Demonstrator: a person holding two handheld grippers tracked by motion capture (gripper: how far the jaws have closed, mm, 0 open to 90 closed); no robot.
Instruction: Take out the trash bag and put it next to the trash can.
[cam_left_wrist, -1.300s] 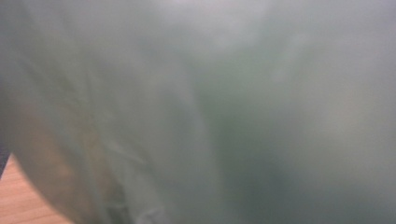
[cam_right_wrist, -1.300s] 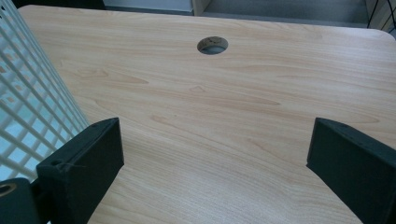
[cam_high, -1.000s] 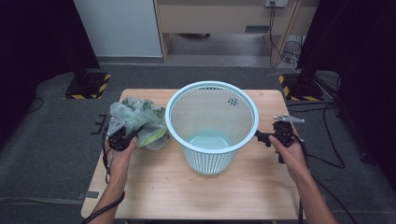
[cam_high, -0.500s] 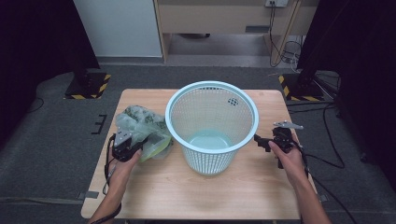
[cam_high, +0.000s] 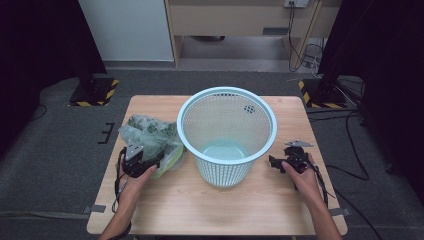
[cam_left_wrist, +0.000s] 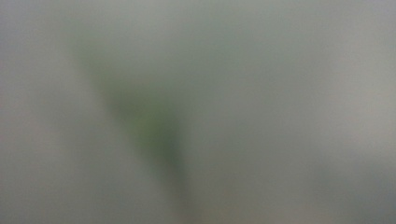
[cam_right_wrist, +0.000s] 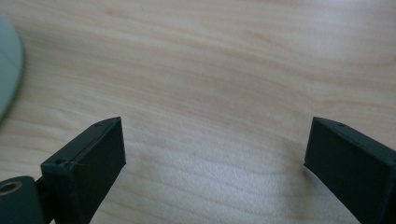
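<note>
on the wooden counter (cam_high: 220, 205) a pale blue basket (cam_high: 227, 135) stood upright at the middle, and a clear bag of greens (cam_high: 150, 134) lay just beside it at nine o'clock, its near end touching the basket's lower wall. the left tool (cam_high: 145, 164) sat at the bag's six o'clock edge with its nose pushed into the plastic; the left gripper view gave a close grey-green blur, so i could not tell whether that tool was spread or pinching the bag. the right tool (cam_right_wrist: 215, 154) rested at three o'clock of the basket, well apart from the bag, its jaws spread wide over bare wood with nothing between them, and a sliver of the basket's base showed at the left edge of its view. the step in hand looked like taking hold of the bag to move it into the basket. to do that well, i judged the left tool should grip a bunched fold of plastic rather than a single loose layer, lift high enough to clear the tall rim, and the right tool could steady the light basket so it did not tip or slide. the counter was light wood, otherwise bare. around it lay grey carpet (cam_high: 55, 150), black stands on yellow-striped bases (cam_high: 95, 92) at ten and two o'clock, trailing cables (cam_high: 350, 125) at right, and a wooden cabinet (cam_high: 240, 17) at twelve.
</note>
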